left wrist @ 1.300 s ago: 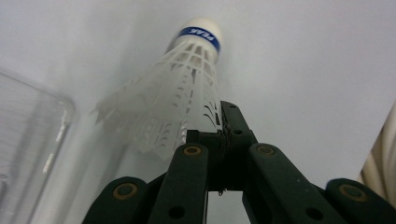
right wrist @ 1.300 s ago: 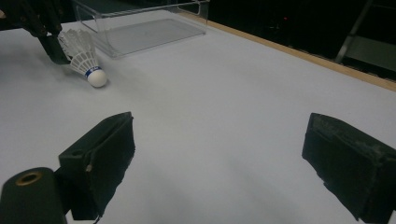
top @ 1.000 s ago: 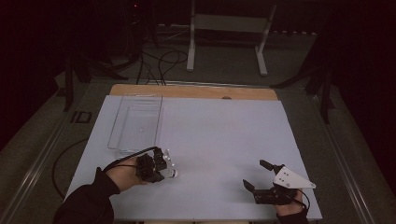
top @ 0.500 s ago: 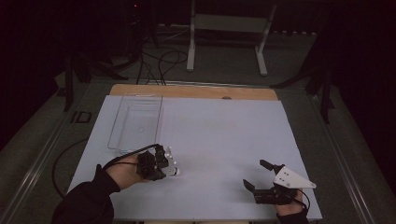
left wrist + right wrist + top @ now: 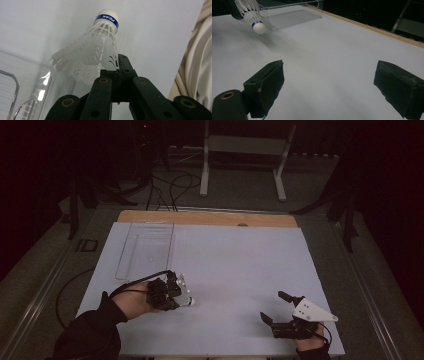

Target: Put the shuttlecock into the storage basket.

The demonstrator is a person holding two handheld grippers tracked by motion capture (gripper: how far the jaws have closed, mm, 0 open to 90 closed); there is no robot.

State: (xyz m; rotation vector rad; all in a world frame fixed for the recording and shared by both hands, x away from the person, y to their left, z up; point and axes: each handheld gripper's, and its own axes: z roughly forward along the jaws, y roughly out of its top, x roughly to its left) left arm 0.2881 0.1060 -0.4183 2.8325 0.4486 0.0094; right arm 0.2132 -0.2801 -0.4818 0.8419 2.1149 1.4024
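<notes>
My left gripper (image 5: 176, 292) is pinching 1 shuttlecock (image 5: 93, 51) by its skirt, just above the table (image 5: 240, 265) near the clear tray (image 5: 146, 247). My right gripper (image 5: 278, 312) is resting spread. I judge placing is remaining.

High view: dim room, surroundings near black; the white table sheet (image 5: 240, 270) is the one bright area, evenly lit from above, slightly bluish. Picture soft and grainy, fine detail lost. Faint shadows only under the hands.

Left gripper view: bright, washed-out background. The shuttlecock (image 5: 96, 47) is sharp enough to read the blue band; black jaws at the bottom edge are slightly soft. Glare streaks on the clear tray (image 5: 27, 85) at lower left.

Right gripper view: sheet lit evenly, a soft diffuse shadow beneath the shuttlecock (image 5: 253, 17). Near jaw pads (image 5: 265, 85) blurred. Background beyond the table edge falls to black.
</notes>
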